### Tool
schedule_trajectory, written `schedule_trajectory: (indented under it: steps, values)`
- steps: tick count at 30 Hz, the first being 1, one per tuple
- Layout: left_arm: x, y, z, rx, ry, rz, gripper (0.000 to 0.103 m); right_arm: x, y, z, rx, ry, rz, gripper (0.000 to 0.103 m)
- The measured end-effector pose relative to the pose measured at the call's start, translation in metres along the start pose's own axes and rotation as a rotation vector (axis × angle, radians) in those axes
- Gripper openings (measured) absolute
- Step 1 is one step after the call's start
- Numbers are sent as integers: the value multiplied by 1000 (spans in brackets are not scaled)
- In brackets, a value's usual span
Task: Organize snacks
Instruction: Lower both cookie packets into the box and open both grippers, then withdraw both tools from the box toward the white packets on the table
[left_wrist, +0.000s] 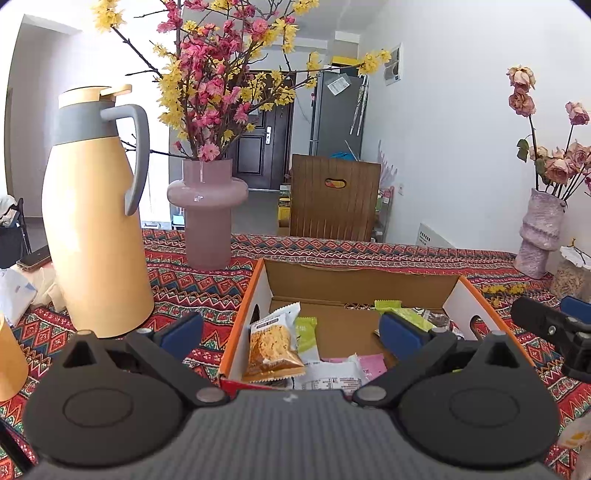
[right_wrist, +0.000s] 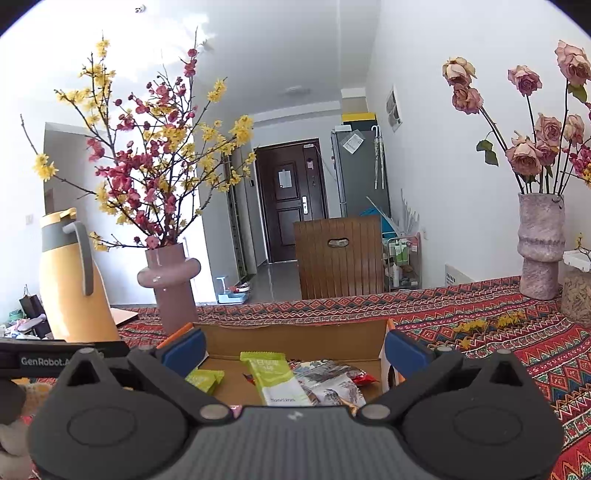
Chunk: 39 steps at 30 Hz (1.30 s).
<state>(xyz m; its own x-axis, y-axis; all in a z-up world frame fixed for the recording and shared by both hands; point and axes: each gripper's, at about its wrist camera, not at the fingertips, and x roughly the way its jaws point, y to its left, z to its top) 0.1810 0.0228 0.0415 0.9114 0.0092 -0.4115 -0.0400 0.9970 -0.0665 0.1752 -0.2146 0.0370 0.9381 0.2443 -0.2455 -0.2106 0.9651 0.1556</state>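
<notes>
An open cardboard box (left_wrist: 364, 282) with orange edges sits on the patterned tablecloth and holds several snack packets. In the left wrist view I see a biscuit packet (left_wrist: 273, 341) leaning on the box's left wall, green packets (left_wrist: 306, 334) and pink and white ones (left_wrist: 343, 371). My left gripper (left_wrist: 293, 328) is open and empty over the box's near edge. In the right wrist view the box (right_wrist: 295, 338) holds a long green packet (right_wrist: 277, 378) and a grey one (right_wrist: 332, 384). My right gripper (right_wrist: 295, 349) is open and empty above them, and shows at the left view's right edge (left_wrist: 554, 328).
A yellow thermos jug (left_wrist: 94, 221) stands left of the box. A pink vase of blossom branches (left_wrist: 207, 214) stands behind it. A textured vase of dried roses (right_wrist: 541, 243) stands far right on the cloth. A wooden chair back (left_wrist: 334, 197) rises beyond the table.
</notes>
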Motion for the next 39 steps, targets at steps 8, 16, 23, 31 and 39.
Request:
schedule_trajectory:
  steps: [8, 16, 23, 31, 39]
  values:
    - [-23, 18, -21, 23, 21, 9, 103, -18, 16, -25, -33, 85, 12, 103]
    - [-33, 45, -56, 53, 81, 40, 103, -32, 20, -57, -55, 201, 0, 103]
    - [-34, 65, -81, 10, 111, 45, 103, -37, 15, -79, 6, 295, -9, 103]
    - [-28, 76, -92, -38, 113, 26, 103, -41, 27, -87, -17, 345, -39, 103]
    - [-30, 77, -93, -54, 108, 13, 103, -30, 45, -87, -32, 382, -21, 103]
